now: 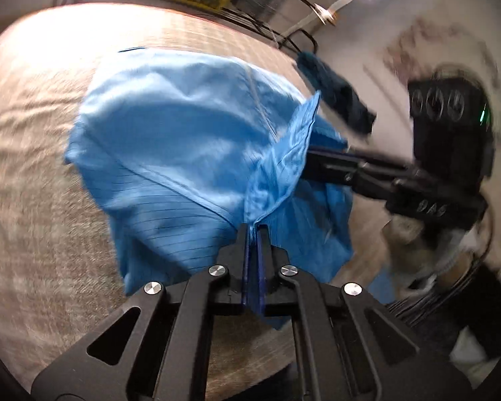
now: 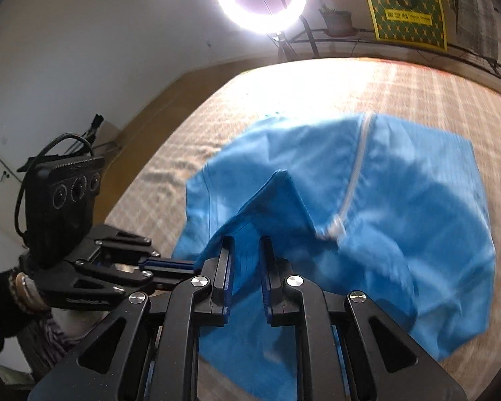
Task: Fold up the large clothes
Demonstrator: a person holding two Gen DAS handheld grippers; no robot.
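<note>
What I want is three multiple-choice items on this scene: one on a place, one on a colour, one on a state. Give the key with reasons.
1. The blue garment spreads over what?
A. a wooden chair
B. the beige checked bed cover
C. a bare tiled floor

2. What colour is the zip on the garment?
A. white
B. red
C. black

3. How does the left claw stand?
A. wide open, nothing in it
B. shut on a metal hanger
C. shut on a fold of the garment

Key:
1 B: both wrist views show the checked cover all round the cloth.
2 A: the right wrist view shows a pale white strip running down the blue fabric.
3 C: the left wrist view shows its fingers pressed together with a ridge of blue cloth rising from between them.
</note>
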